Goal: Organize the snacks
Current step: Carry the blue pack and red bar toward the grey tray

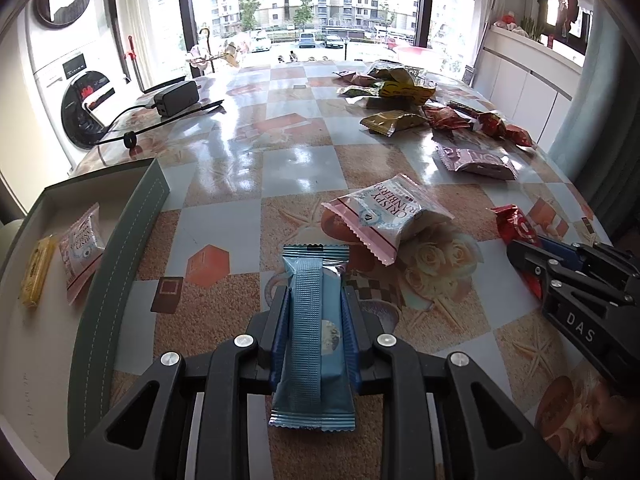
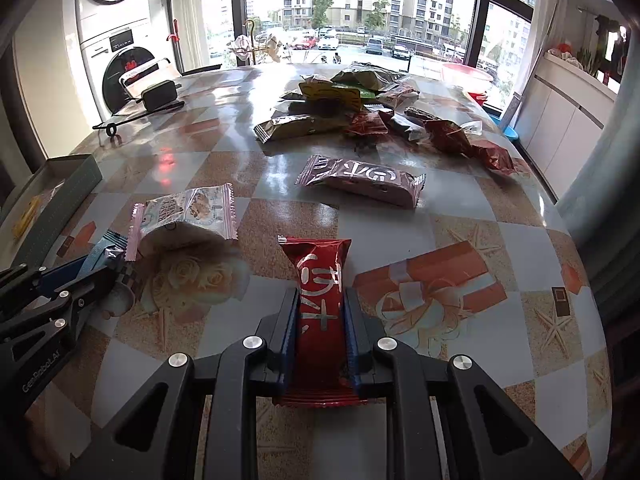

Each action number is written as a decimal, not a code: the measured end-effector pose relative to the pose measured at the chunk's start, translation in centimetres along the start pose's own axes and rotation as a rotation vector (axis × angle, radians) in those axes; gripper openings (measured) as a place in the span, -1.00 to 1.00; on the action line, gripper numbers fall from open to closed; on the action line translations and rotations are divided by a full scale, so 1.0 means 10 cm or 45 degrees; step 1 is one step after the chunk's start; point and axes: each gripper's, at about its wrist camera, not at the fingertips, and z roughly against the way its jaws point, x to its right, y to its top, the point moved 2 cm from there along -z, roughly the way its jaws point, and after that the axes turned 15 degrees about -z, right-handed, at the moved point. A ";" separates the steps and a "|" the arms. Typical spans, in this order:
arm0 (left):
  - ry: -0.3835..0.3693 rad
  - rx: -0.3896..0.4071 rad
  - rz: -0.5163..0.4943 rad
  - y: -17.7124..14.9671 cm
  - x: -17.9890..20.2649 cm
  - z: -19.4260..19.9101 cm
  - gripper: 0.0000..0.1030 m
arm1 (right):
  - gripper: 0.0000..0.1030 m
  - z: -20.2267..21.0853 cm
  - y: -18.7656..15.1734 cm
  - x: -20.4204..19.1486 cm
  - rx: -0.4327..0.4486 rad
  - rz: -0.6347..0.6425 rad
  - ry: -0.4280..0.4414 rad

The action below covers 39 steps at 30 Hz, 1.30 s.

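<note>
My left gripper (image 1: pixel 314 296) is shut on a blue snack bar (image 1: pixel 314 340) held lengthwise between its fingers, above the table. My right gripper (image 2: pixel 320 296) is shut on a red snack packet (image 2: pixel 320 320); it also shows at the right of the left wrist view (image 1: pixel 520 256). A green box (image 1: pixel 120 248) stands at the left and holds a yellow bar (image 1: pixel 36 276) and a pink-and-white packet (image 1: pixel 82 244). A pink-and-white cranberry packet (image 1: pixel 388 212) lies just ahead of my left gripper.
A pile of green, yellow and red snack packets (image 2: pixel 352 104) lies at the far side of the table. A mauve packet (image 2: pixel 364 180) lies nearer. A black power adapter with cable (image 1: pixel 176 98) sits at the far left. The table's edge curves at the right.
</note>
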 end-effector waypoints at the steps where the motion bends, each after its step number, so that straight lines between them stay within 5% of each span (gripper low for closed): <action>1: -0.009 -0.001 0.000 0.00 0.00 0.00 -0.49 | -0.58 0.00 0.00 0.00 0.000 -0.001 0.001; 7: -0.127 0.006 0.111 -0.05 -0.20 0.08 -0.52 | -0.59 0.09 0.01 0.04 -0.078 -0.140 0.135; 14: -0.199 0.040 0.104 -0.04 -0.25 0.12 -0.52 | -0.59 0.15 -0.13 -0.34 -0.068 -0.002 0.154; 20: -0.167 0.019 0.088 -0.08 -0.19 0.05 -0.52 | -0.59 0.05 -0.20 -0.40 -0.034 0.030 0.113; 25: -0.032 -0.002 -0.049 -0.06 0.01 0.04 -0.52 | -0.59 0.03 -0.19 -0.40 -0.029 0.032 0.110; 39: -0.023 -0.002 -0.061 -0.05 -0.01 0.03 -0.51 | -0.59 0.06 -0.20 -0.40 -0.025 0.036 0.106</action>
